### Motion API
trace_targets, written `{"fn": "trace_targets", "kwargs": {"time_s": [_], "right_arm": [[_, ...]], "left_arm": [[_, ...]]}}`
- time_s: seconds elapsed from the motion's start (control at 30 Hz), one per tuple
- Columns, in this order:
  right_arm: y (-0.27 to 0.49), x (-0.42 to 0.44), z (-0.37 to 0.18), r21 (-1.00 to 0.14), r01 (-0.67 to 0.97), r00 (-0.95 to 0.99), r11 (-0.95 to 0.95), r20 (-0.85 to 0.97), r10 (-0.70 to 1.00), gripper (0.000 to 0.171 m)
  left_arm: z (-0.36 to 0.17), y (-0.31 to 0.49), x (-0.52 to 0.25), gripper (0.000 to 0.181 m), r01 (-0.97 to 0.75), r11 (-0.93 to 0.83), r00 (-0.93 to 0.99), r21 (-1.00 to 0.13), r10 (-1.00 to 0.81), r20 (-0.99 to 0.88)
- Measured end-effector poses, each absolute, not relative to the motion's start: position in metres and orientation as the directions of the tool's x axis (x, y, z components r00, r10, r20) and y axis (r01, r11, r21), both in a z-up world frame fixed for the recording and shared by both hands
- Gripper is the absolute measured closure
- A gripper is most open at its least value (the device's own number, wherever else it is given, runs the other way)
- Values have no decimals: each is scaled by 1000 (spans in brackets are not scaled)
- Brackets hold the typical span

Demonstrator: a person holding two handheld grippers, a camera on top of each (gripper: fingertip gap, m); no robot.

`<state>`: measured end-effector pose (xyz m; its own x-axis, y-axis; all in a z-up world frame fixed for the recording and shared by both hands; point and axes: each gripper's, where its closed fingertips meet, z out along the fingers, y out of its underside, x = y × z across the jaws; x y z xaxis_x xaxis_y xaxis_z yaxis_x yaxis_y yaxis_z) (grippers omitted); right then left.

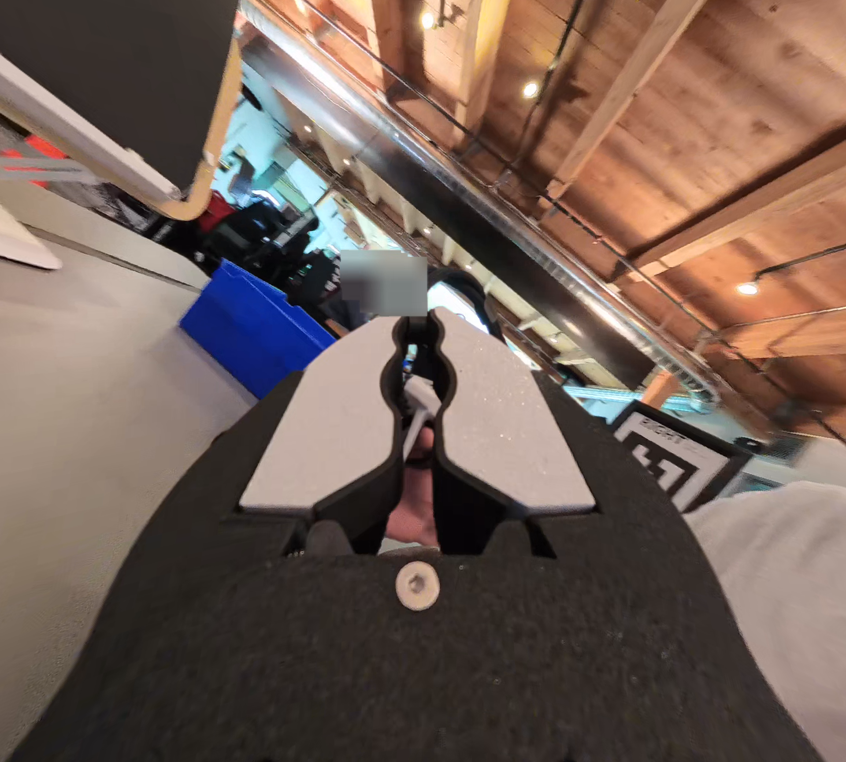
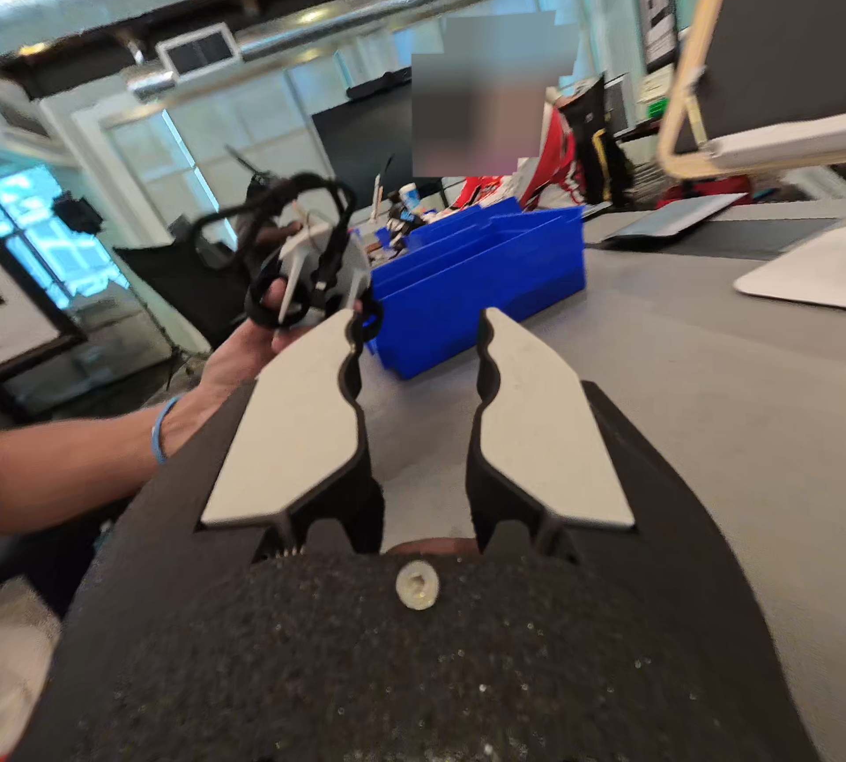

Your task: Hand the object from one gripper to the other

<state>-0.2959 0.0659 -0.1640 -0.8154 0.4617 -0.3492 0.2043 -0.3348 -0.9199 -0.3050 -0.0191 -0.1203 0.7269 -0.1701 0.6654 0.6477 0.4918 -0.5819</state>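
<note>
Black textured housing fills the bottom of both wrist views. On the left gripper [image 1: 417, 321] the grey fingers [image 1: 341, 415] are pressed nearly together, pinching a black cable [image 1: 419, 335] at their tips; a white piece [image 1: 419, 403] of it shows in the slot between them. On the right gripper [image 2: 417, 321] the fingers [image 2: 540, 415] are spread wide with nothing between them. Beyond its left fingertip, a hand [image 2: 256, 339] holds the other gripper, with the cable's black loop [image 2: 320, 209] arching above it.

Under the spread fingers lies a grey bench [image 2: 664, 373], carrying a blue bin [image 2: 476, 296] just past the fingertips and a white base [image 2: 796, 273] off to the right. The left view tilts up to a wooden beamed ceiling [image 1: 641, 76] and a metal duct [image 1: 458, 172]. Both views are motion-blurred, so the cable's white part and the clutter behind the bin are hard to make out.
</note>
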Motion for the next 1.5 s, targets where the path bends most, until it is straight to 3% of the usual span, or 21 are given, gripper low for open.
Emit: {"fn": "trace_targets", "kwargs": {"time_s": [0.07, 0.33, 0.63, 0.83, 0.93, 1.0, 1.1, 1.17, 1.33, 1.5], "right_arm": [[44, -286, -167, -942, 185, -854, -280, -295, 428, 128], [19, -263, -123, -906, 97, -925, -413, -235, 300, 143], [34, -266, -124, -908, 121, -917, -401, -257, 306, 167], [45, -279, -136, -900, 236, -886, -365, -354, 299, 168], [67, -295, -142, -920, 208, -835, -332, -344, 429, 168], [88, -312, -156, -970, 140, -744, -199, -236, 625, 168], [114, -327, -170, -993, 16, -561, 116, 87, 823, 168], [115, -327, -171, -968, -30, -497, 249, 231, 837, 168], [82, -314, -174, -940, -82, -529, 330, 322, 785, 168], [61, -306, -177, -920, -117, -552, 374, 373, 746, 168]], "left_arm": [[-120, -9, -297, 175, 672, 467, 717, -575, -218, 662], [-127, 36, -264, 175, 753, 313, 657, -578, -340, 673], [-140, 55, -250, 175, 740, 222, 671, -634, -304, 676], [-152, 53, -260, 172, 624, 200, 781, -755, -118, 614], [-164, 40, -277, 153, 481, 144, 864, -865, 88, 495], [-169, 31, -285, 149, 382, 79, 902, -921, 187, 390], [-176, 30, -285, 148, 337, 15, 916, -942, 226, 331], [-178, 36, -282, 144, 356, 11, 910, -935, 226, 349], [-187, 52, -278, 135, 338, -41, 912, -940, 260, 317], [-187, 54, -274, 153, 338, -45, 915, -940, 251, 317]]}}
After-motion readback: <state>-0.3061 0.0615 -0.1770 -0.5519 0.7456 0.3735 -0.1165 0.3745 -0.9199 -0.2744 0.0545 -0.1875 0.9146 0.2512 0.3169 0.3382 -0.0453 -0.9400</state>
